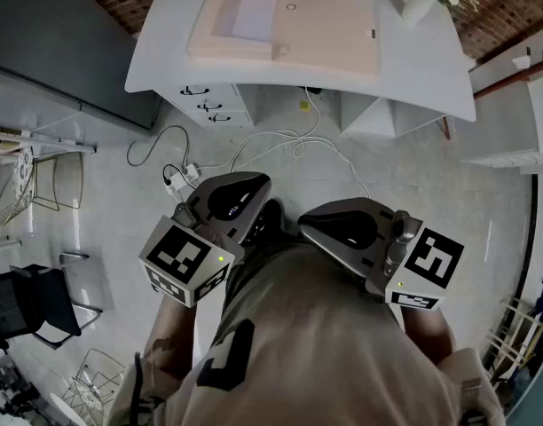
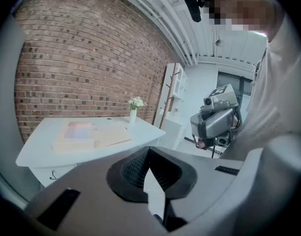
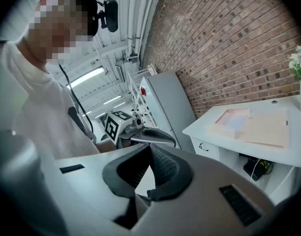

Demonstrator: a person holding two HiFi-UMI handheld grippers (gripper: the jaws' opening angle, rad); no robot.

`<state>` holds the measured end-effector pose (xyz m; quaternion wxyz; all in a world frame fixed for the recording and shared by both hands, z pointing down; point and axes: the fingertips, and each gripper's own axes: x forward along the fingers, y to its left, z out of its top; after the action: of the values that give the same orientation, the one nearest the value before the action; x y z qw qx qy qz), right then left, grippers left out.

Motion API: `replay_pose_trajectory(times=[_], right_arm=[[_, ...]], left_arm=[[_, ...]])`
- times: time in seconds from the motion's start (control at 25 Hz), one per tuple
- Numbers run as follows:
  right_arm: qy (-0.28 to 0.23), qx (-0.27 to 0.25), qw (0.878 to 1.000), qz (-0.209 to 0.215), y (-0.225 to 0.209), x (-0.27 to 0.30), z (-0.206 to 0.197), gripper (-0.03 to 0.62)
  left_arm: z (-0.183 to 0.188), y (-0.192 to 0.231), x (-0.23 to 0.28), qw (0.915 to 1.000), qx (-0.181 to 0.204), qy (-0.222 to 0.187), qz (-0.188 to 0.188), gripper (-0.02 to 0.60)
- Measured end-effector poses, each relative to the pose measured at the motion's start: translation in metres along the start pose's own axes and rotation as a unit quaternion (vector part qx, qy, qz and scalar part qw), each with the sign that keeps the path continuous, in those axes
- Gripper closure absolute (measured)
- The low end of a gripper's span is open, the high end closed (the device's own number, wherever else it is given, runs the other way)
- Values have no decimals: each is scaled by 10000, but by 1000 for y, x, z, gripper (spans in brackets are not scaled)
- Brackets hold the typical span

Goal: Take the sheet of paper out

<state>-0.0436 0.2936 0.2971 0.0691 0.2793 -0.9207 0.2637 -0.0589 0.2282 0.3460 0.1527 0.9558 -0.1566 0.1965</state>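
Sheet of paper (image 1: 252, 16): pale rectangle showing in the left part of a flat pink folder (image 1: 329, 34). I can't tell whether it is tucked in or lying loose. The folder lies flat on the far white desk (image 1: 156, 74), and a vase of flowers (image 1: 421, 3) stands at the desk's far right corner.

You stand well apart from the desk, with bare floor and a run of cables (image 1: 271, 145) between.

Left tongs (image 2: 149, 154): closed tip to tip, nothing in them, held near your body. Right tongs (image 3: 149, 151): closed as well and empty, level with the left.

Step in hand, as I judge it: the approach. Nothing has been touched.

The next move calls for:
- closing the distance to the desk
- opening one tongs before you reach the sheet's free edge
- likely pinning the folder with the other so it doesn't slide
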Motion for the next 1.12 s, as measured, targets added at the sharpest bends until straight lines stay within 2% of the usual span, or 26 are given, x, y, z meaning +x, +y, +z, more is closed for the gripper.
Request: replay_pose_trajectory(times=[0.56,1.12], right_arm=[[17,77,9999,-103,-4,39,13,571],[42,403,9987,-296,-25,73,23,570]], left_arm=[[-3,30,-18,9999,28,-43,-156,568],[-6,60,-22,9991,66,-103,-407,568]])
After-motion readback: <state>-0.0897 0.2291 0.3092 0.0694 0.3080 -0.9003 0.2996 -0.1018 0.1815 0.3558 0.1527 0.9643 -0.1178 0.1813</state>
